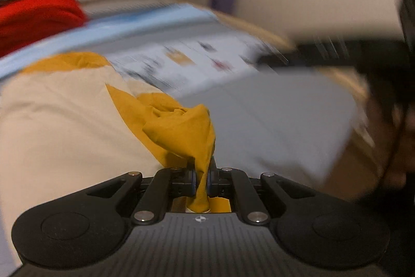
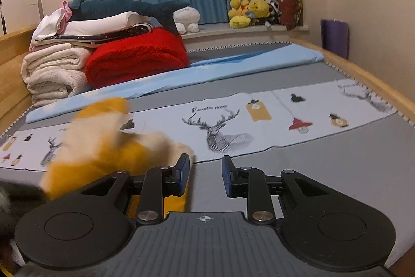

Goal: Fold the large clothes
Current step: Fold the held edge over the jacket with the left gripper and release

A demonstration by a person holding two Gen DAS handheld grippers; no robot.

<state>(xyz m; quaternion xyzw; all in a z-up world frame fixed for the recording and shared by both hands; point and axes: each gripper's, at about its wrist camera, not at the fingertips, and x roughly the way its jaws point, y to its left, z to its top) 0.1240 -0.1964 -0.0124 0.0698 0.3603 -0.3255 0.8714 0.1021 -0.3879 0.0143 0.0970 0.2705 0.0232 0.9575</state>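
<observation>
Pinching a yellow bit of the shirt (image 1: 181, 131) tight, the left hand-held gripper (image 1: 201, 179) should pull it flat across the bed (image 2: 337, 160), while the right hand-held gripper (image 2: 205, 173) sits spread and empty beside the cloth.

Warm dim light; motion blur; fisheye-bent edges

Both handheld grippers match: a ribbed grey plastic base plate with a crosshair mark (image 2: 205, 219), black linkage arms with silver screws (image 2: 262, 215), blue-padded fingers (image 2: 226, 175).
</observation>
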